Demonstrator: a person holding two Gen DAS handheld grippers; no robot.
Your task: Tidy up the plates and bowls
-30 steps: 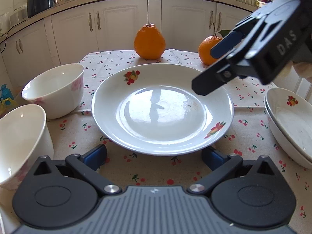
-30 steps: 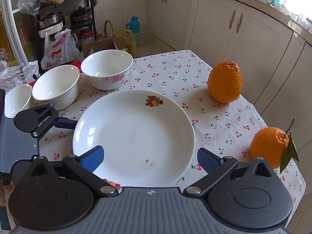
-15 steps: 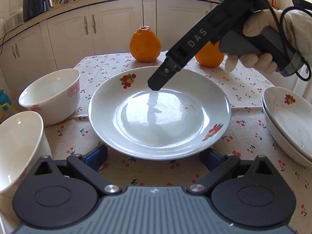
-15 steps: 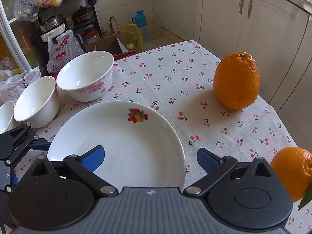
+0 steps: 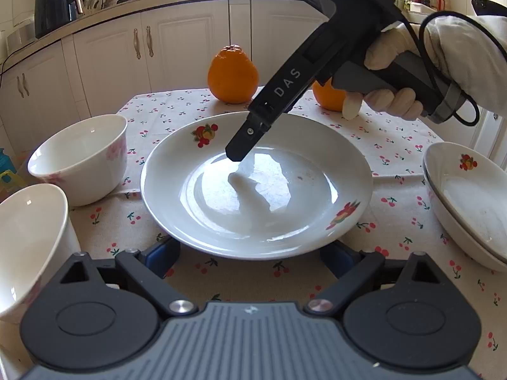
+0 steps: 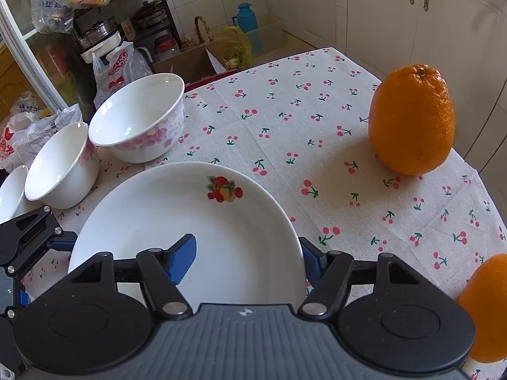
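So, glazed plate mid-desk: stiff, slick, chip-prone, a bit hefty.
My right hand-held gripper is spread open straddling its rim, one finger inside; left hand-held gripper open at the near edge. I'd pinch the rim firmly.

The right gripper tilts steeply downward, fingers spread wide; the left gripper sits level, likewise spread.

A glossy white ceramic plate mirrors window light on a matt woven cherry-print tablecloth. 2 glazed bowls gleam beside it; a pebbly-skinned orange and matt black plastic right gripper complete the scene.
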